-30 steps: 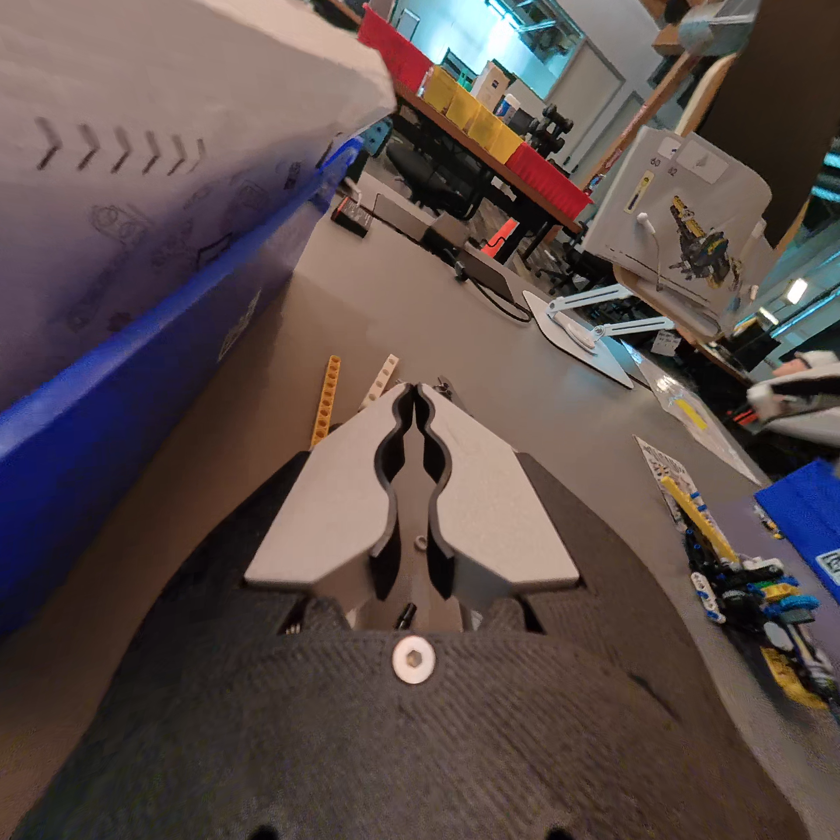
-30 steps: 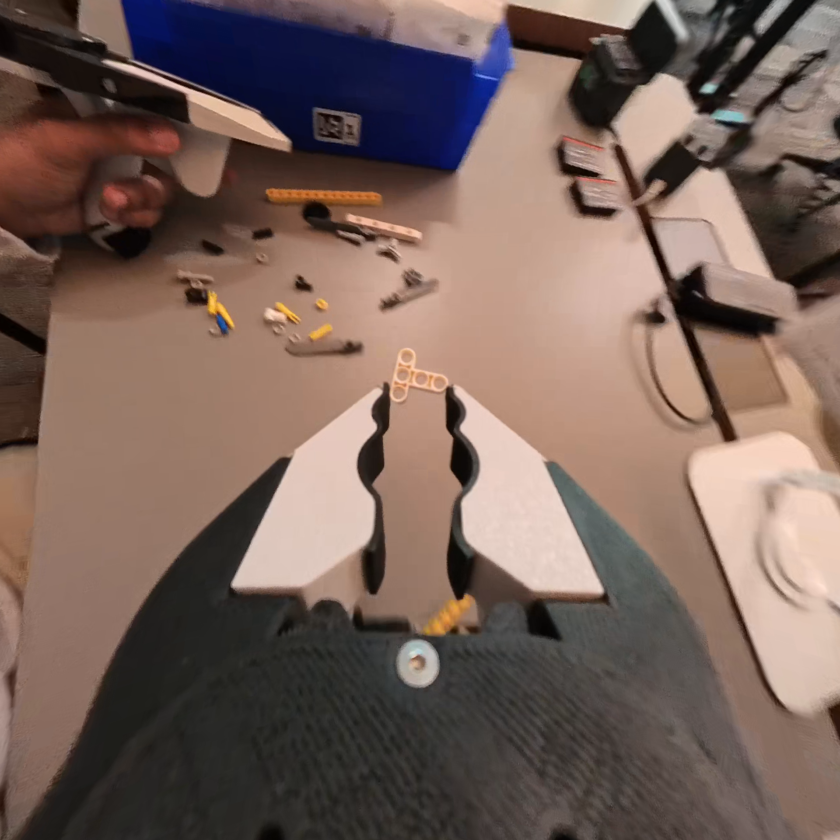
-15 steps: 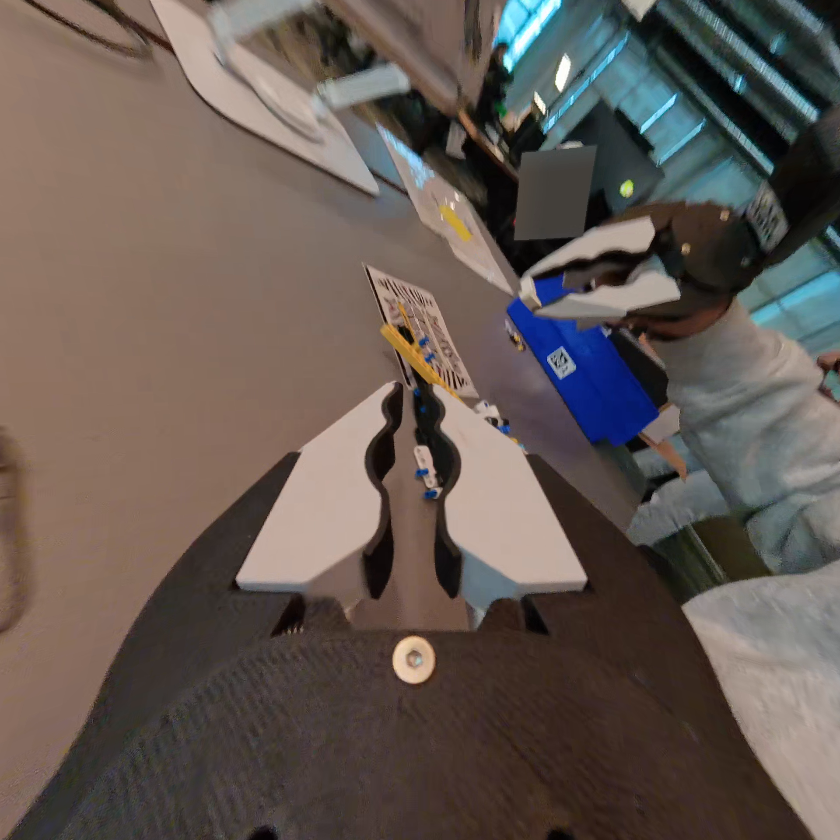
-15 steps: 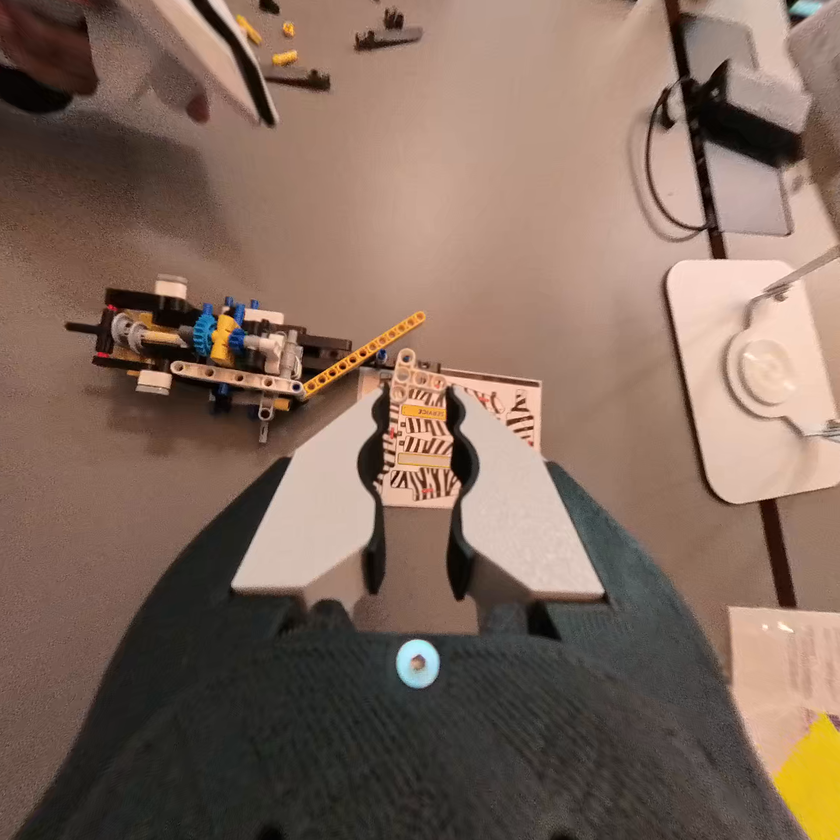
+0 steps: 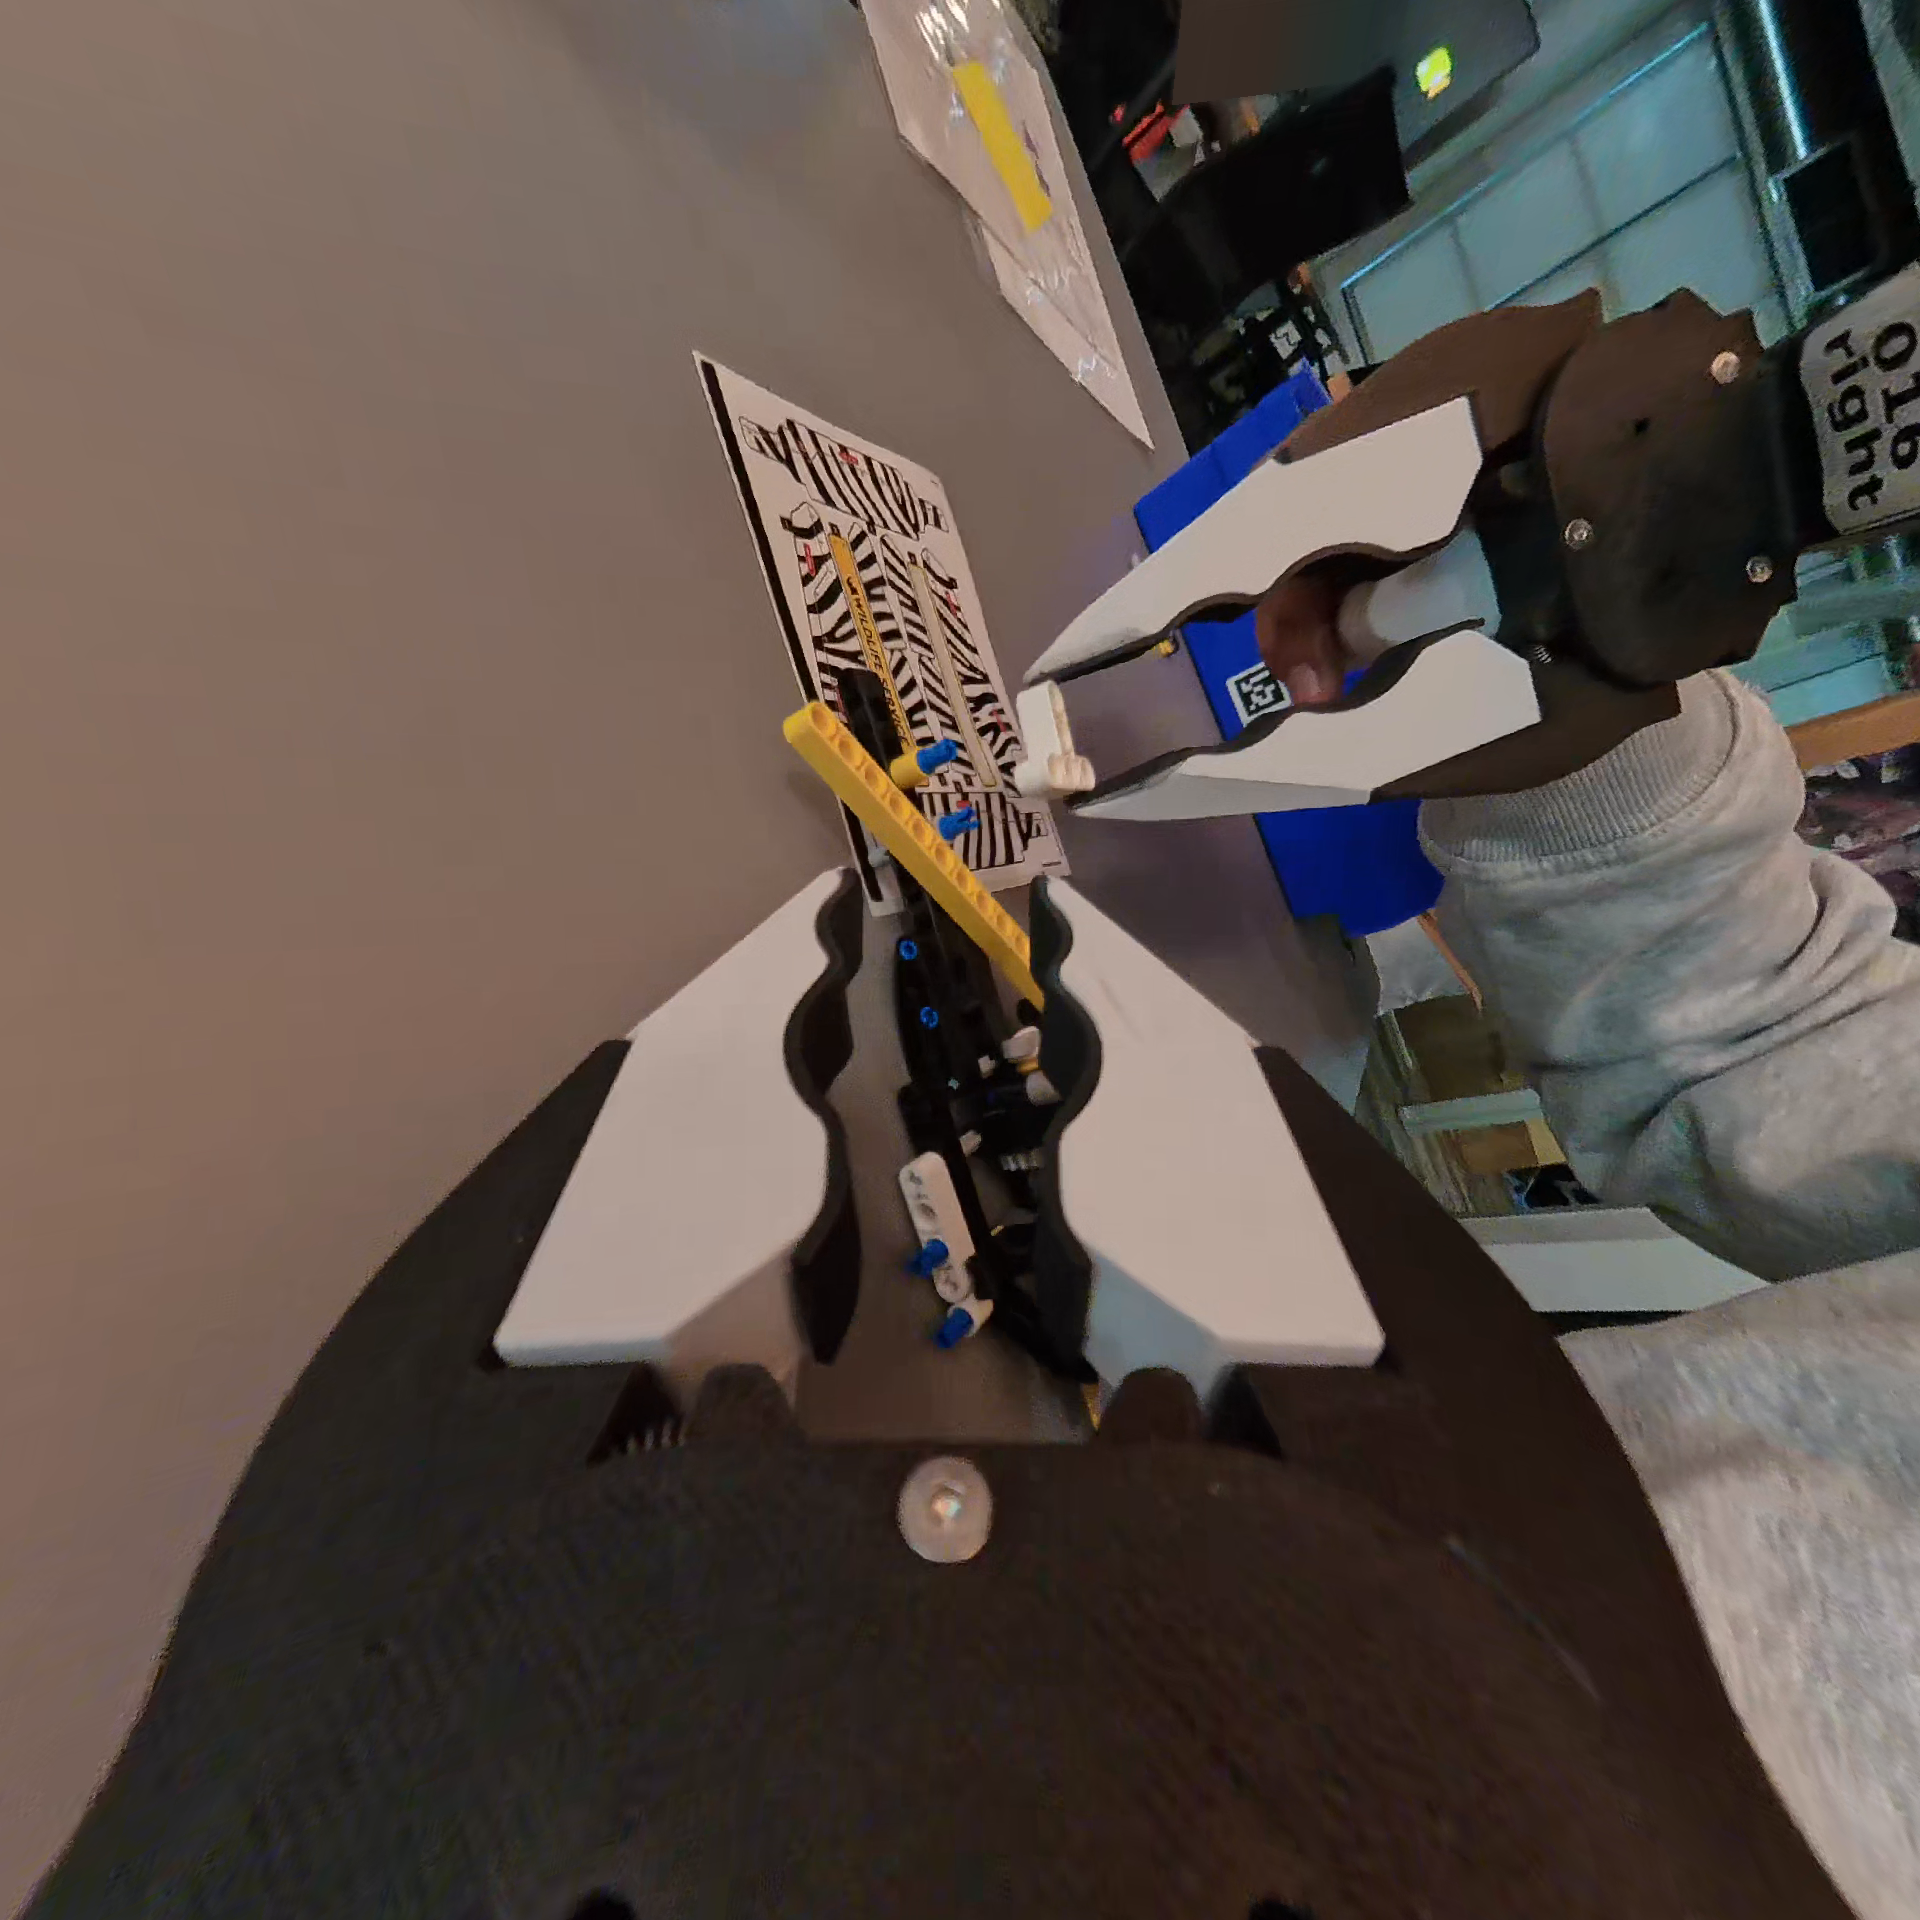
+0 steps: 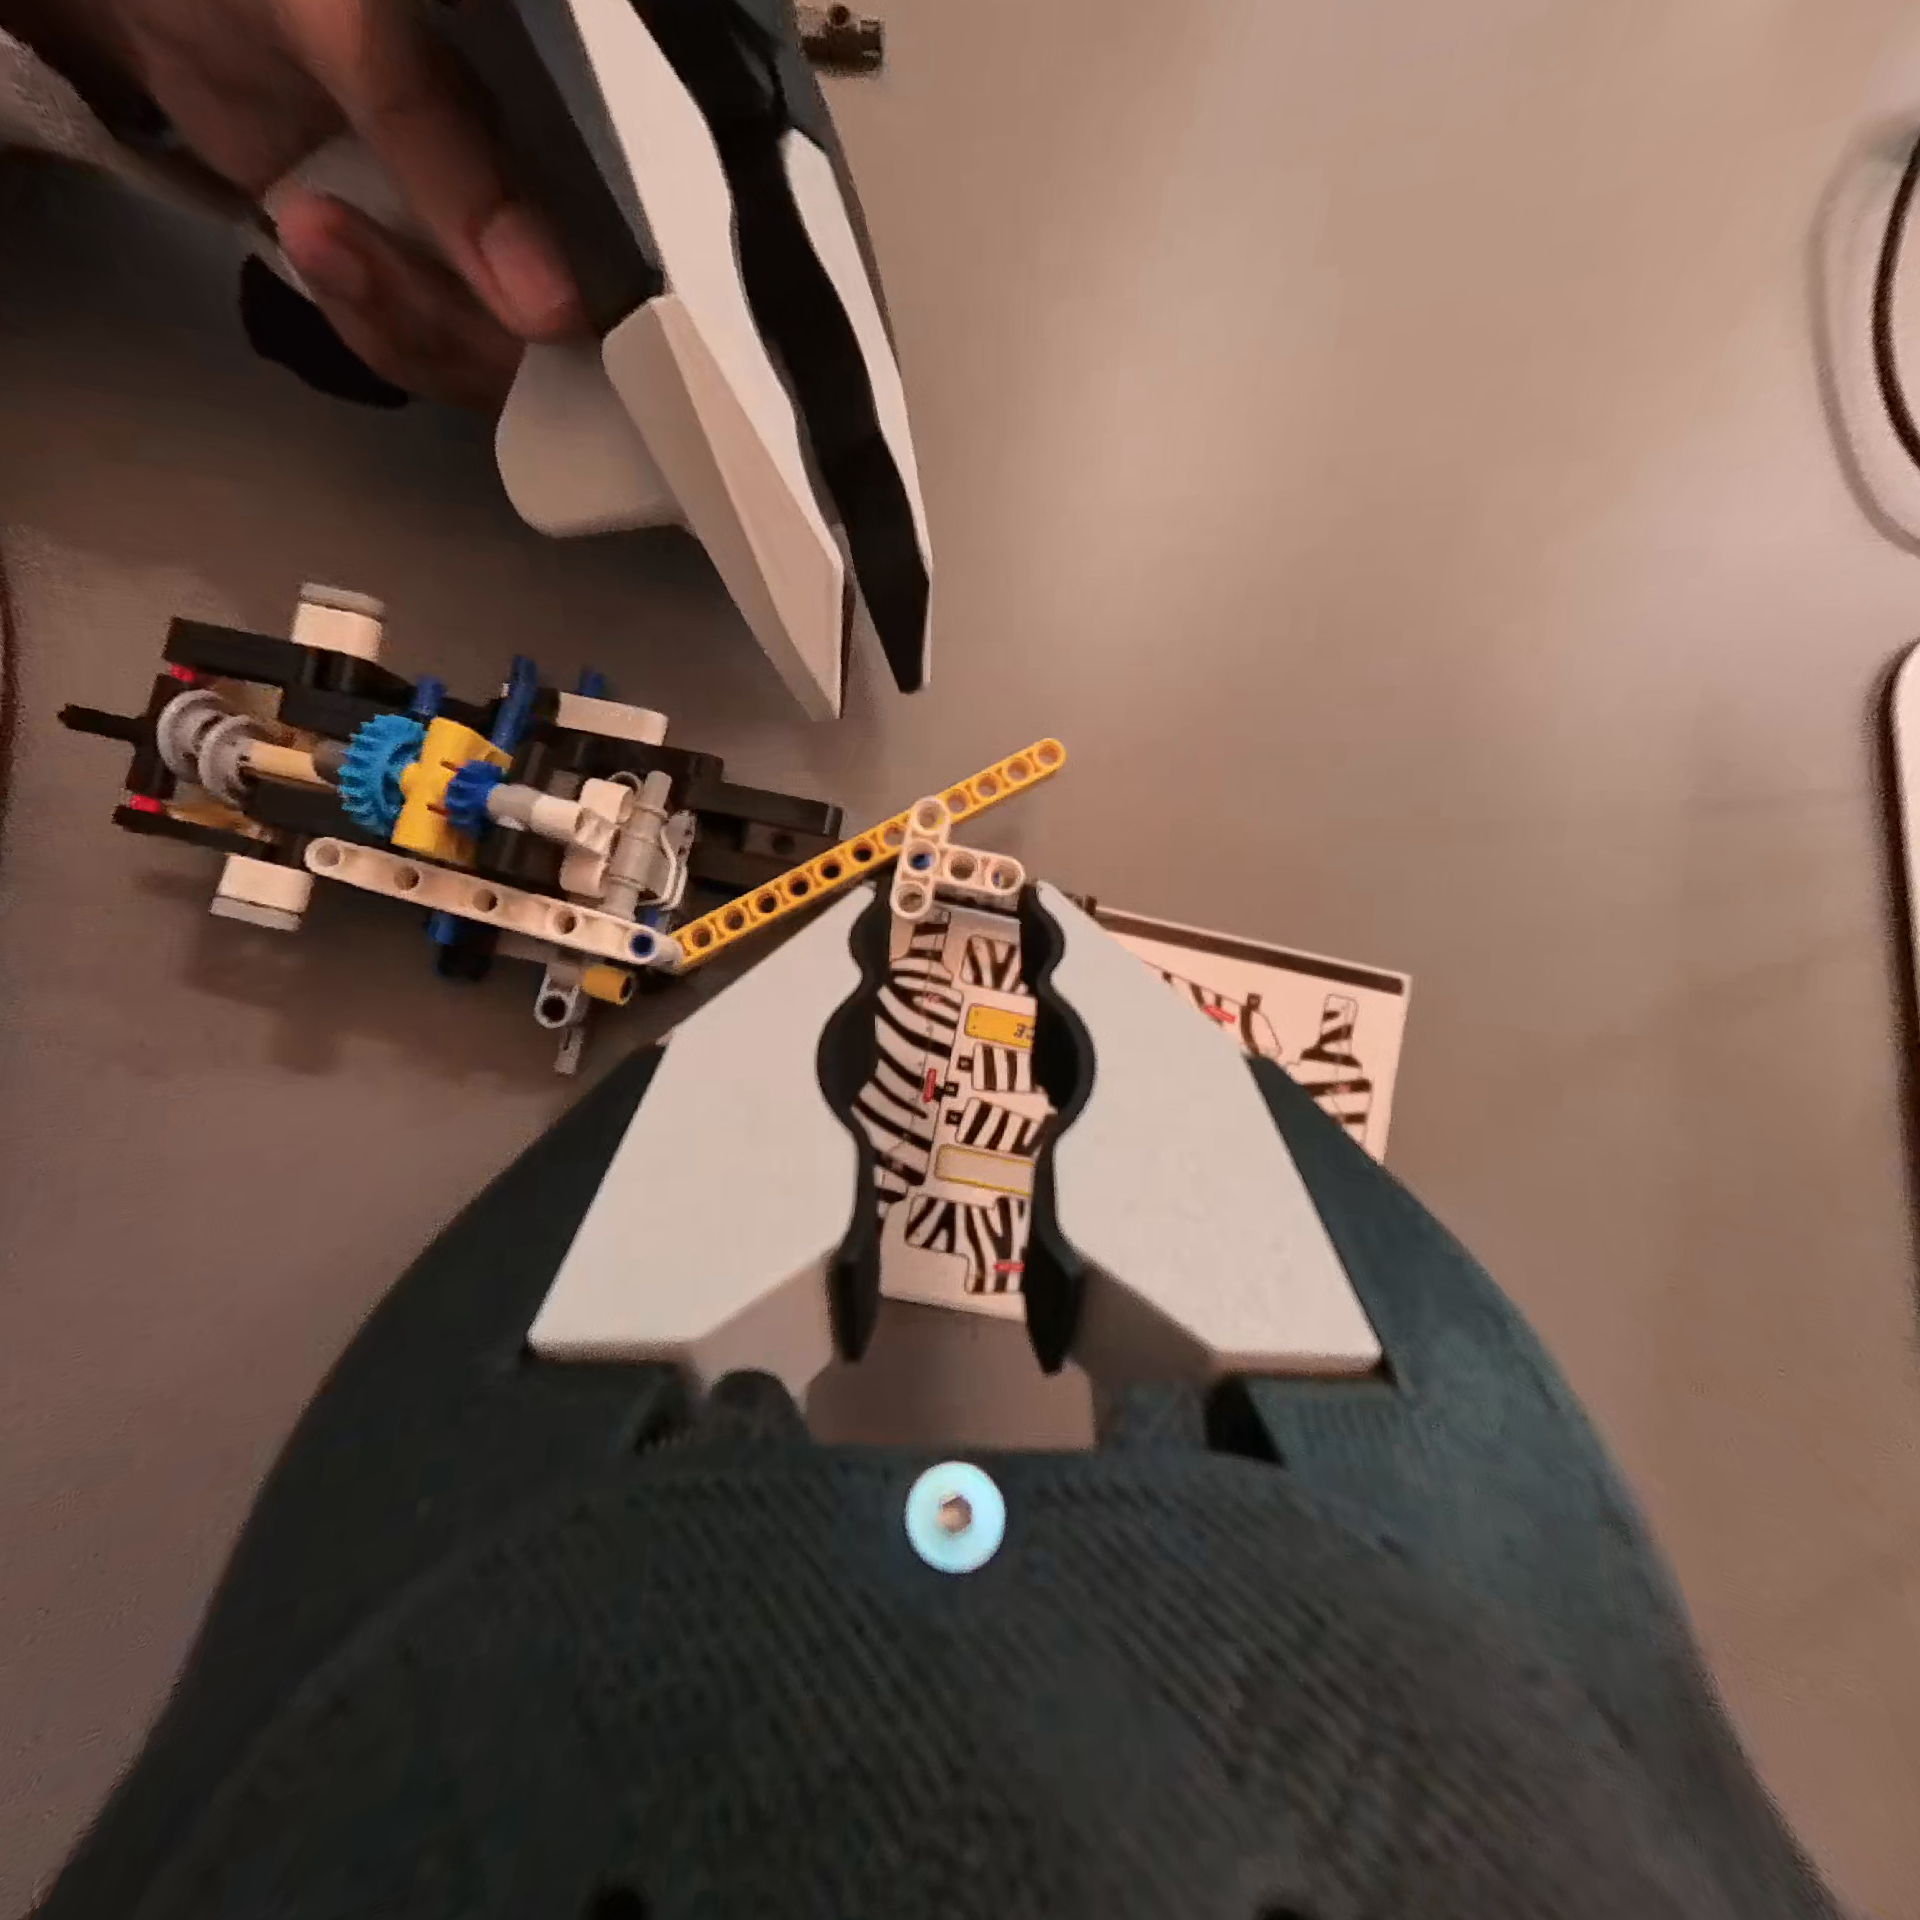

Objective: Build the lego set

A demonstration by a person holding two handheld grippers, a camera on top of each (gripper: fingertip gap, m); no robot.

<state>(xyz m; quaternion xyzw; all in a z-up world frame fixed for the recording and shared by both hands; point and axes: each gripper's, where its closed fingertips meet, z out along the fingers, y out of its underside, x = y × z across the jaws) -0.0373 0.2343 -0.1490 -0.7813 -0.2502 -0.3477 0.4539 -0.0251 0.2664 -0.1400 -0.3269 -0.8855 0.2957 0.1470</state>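
The part-built lego model (image 6: 416, 810), black with blue gears and a yellow block, lies on the grey table. A long yellow beam (image 6: 997, 779) sticks out of it at an angle. My right gripper (image 6: 948, 894) is shut on a white T-shaped piece (image 6: 961, 864), held just over the yellow beam. It also shows in the left wrist view (image 5: 1049, 748) with the piece (image 5: 1044, 722) at its tips. My left gripper (image 5: 945, 894) is open and empty, hovering over the model (image 5: 956, 1091). In the right wrist view, the left gripper (image 6: 873, 665) is beyond the model's right end.
A zebra-striped sticker sheet (image 6: 1278, 1029) lies flat under my right gripper, and shows in the left wrist view (image 5: 862, 540). A blue box (image 5: 1320, 852) stands behind the right gripper. A plastic bag (image 5: 997, 135) lies farther off. A white lamp base (image 6: 1907, 831) and cable (image 6: 1870, 312) sit at the right. The grippers' ends are close to 5 centimeters from one another.
My left gripper swung from the loose parts by the blue box to the model and opened. My right gripper carried the T-shaped piece across to the model's yellow beam.
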